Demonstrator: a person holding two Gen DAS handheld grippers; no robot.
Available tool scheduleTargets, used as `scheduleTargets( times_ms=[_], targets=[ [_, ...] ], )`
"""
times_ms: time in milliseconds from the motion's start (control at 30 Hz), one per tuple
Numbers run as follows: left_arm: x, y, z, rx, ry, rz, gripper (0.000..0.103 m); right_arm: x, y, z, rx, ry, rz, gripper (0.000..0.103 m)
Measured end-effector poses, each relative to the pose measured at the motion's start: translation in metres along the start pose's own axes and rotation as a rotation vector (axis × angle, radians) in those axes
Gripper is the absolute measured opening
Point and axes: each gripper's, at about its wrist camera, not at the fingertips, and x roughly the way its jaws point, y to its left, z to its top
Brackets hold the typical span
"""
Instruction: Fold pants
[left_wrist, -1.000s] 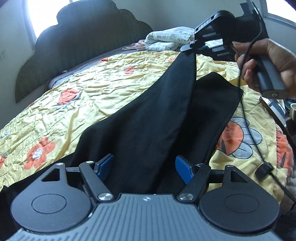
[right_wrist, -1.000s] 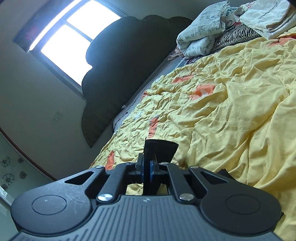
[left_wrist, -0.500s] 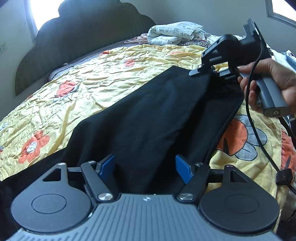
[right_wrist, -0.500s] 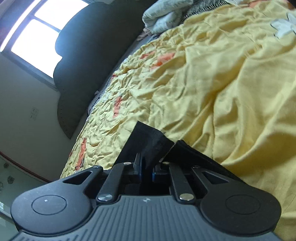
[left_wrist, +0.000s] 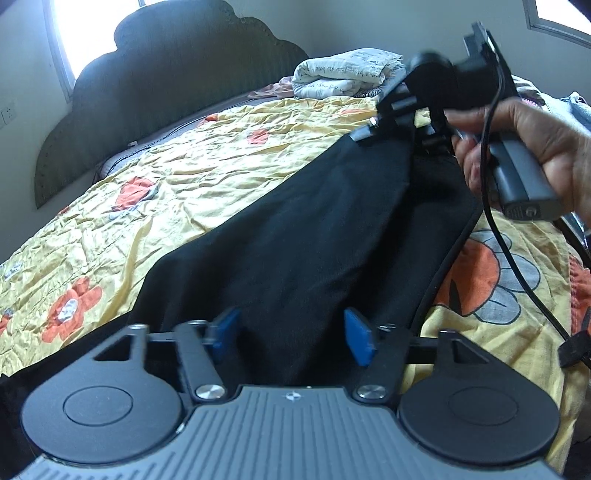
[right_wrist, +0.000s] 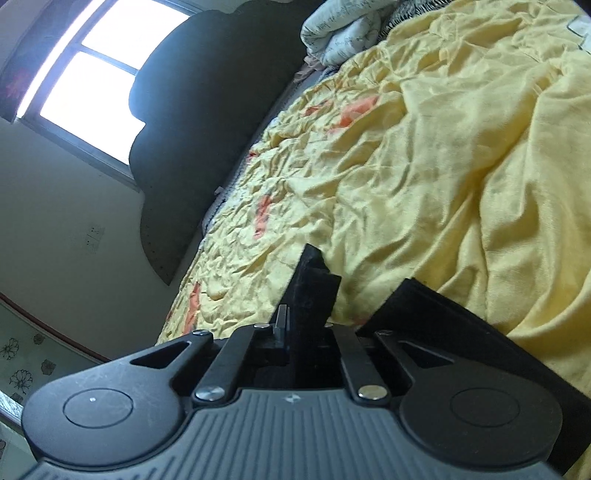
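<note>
Since half a second before, the right hand-held gripper (left_wrist: 380, 127) had carried its corner of the black pants (left_wrist: 303, 243) slightly farther toward the dark headboard (left_wrist: 177, 85), and its own camera had tipped so that more of the window beside the headboard showed. The left hand-held gripper (left_wrist: 291, 338) had stayed where it was, hovering low over the near end of the pants.

The right hand-held gripper was pinching a hem of the pants, its fingers pressed together on the black cloth, which stuck up between them in the right wrist view as a narrow flap (right_wrist: 312, 291). A bare hand (left_wrist: 546, 147) held that gripper's grey handle, and a black cable (left_wrist: 517, 266) hung from it down across the bedspread.

The left hand-held gripper was spread wide, its blue pads (left_wrist: 356, 341) well apart with the pants lying between and beneath them; they did not pinch the cloth.

The pants lay stretched on the yellow flowered bedspread (left_wrist: 184, 184), running from the left gripper away toward the headboard, one layer folded over another, with a lower edge showing along the side away from the headboard. Near the headboard, at the far end of the bed, sat a bundle of folded white linen (left_wrist: 343, 74). The headboard stood against a pale wall, with the bright window (right_wrist: 99, 70) just beside it.
</note>
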Motion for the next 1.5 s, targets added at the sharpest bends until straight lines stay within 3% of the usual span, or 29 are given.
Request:
scheduleTargets(
  times_ms=[100,400,500,567,633,867,1200,1500],
  targets=[
    [-0.001,-0.002,0.000,0.001,-0.007,0.000,0.052,-0.007,0.014,0.004,0.031,-0.006,0.074,0.003],
    [-0.001,-0.017,0.002,0.080,-0.037,0.057,0.056,-0.013,0.077,0.022,0.041,-0.001,0.249,0.003],
    [0.000,-0.010,0.006,0.033,-0.023,0.044,0.036,-0.018,0.089,0.023,0.049,-0.002,0.296,0.003],
    [-0.003,-0.003,0.007,-0.010,-0.035,0.035,0.017,-0.023,0.092,0.024,0.042,-0.005,0.308,0.003],
    [-0.009,0.002,0.008,-0.036,-0.060,0.033,0.011,-0.026,0.088,0.025,0.050,-0.015,0.302,0.003],
    [-0.022,-0.001,0.014,-0.025,-0.113,-0.015,0.010,-0.051,0.054,0.028,0.041,-0.079,0.196,0.003],
    [-0.015,-0.019,0.000,0.037,-0.073,-0.039,0.010,-0.070,-0.015,0.007,0.024,-0.119,-0.064,0.003],
    [-0.021,-0.025,-0.006,0.077,-0.075,-0.042,0.010,-0.074,-0.035,-0.008,0.031,-0.113,-0.152,0.004]
  ],
)
